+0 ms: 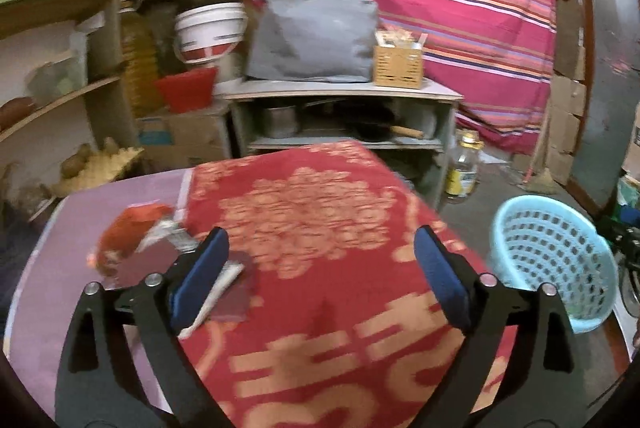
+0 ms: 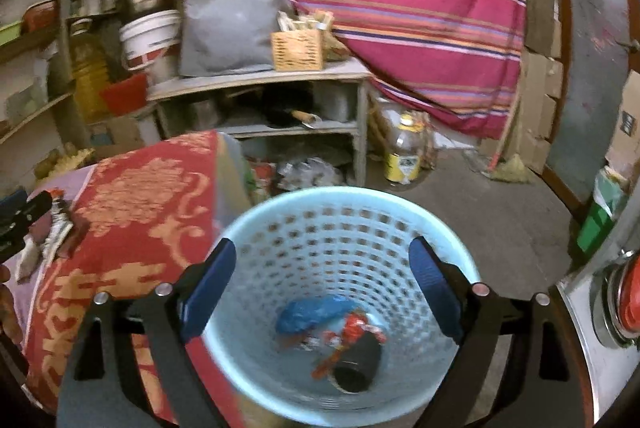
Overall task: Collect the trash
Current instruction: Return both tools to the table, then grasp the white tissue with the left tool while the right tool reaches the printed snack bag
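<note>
Both claws are released and hold nothing. The right gripper [image 2: 322, 288] hangs over the blue basket [image 2: 256, 220], with trash [image 2: 336, 328] at its bottom. The left gripper [image 1: 320, 280] should go to the wrappers [image 1: 136, 240] at lower left of its frame, approaching low and clamping the thin papers flat. The red cloth [image 1: 320, 196] ends near the basket, so the carrying path looks short and free.

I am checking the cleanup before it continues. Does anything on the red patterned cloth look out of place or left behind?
Yes. Crumpled red and silver wrappers lie with dark maroon paper pieces near the left edge of the red patterned cloth, not in the light blue plastic basket, which already holds other trash. Both grippers are open and empty.
</note>
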Available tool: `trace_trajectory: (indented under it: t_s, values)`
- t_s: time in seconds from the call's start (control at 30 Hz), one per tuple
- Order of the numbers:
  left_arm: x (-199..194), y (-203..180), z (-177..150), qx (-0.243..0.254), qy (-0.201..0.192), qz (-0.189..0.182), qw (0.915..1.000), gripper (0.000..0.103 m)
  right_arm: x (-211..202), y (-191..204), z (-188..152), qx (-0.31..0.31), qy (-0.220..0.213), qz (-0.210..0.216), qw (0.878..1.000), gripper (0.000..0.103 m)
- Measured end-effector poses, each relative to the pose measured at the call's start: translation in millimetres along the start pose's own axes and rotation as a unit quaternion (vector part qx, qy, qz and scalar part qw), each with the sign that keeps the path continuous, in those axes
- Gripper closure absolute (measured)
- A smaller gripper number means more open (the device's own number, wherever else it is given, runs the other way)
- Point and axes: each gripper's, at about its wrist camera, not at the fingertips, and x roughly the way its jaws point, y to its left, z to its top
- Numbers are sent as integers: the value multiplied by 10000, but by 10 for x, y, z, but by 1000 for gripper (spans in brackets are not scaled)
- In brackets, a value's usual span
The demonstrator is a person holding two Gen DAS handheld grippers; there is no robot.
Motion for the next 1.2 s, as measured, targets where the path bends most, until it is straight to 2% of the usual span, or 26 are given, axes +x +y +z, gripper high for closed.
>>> trace_trajectory:
  t_s: [0.13, 0.3, 0.57, 0.7, 0.77, 0.87, 0.9, 1.1, 1.2]
  values:
    - [-22, 477, -94, -111, 103, 369, 9992, 8, -20, 384, 2, -240, -58, 193, 9995, 15]
    - [22, 1085, -232, -385, 356, 694, 9962, 6, 75, 762, -4, -301, 77, 435, 9986, 15]
    - [259, 1753, -571, -771, 1004, 865, 9882, 6, 245, 1272, -33, -440, 221, 589, 9970, 15]
    - [387, 1914, -718, -774, 1287, 839, 9851, 18, 308, 1518, -44, -566, 279, 681, 9957, 15]
    - [455, 1940, -780, -789, 1478, 679, 9835, 22, 325, 1638, -47, -624, 294, 735, 9949, 15]
    - [510, 1918, -788, -773, 1593, 444, 9832, 41, 355, 1784, -60, -720, 333, 804, 9936, 15]
    - [528, 1897, -793, -722, 1641, 376, 9831, 51, 354, 1816, -71, -745, 338, 812, 9933, 15]
    - [528, 1877, -778, -647, 1635, 343, 9838, 76, 403, 2006, -94, -759, 413, 902, 9922, 15]
    - [490, 1907, -782, -607, 1626, 344, 9842, 82, 403, 2114, -97, -776, 427, 1000, 9910, 15]
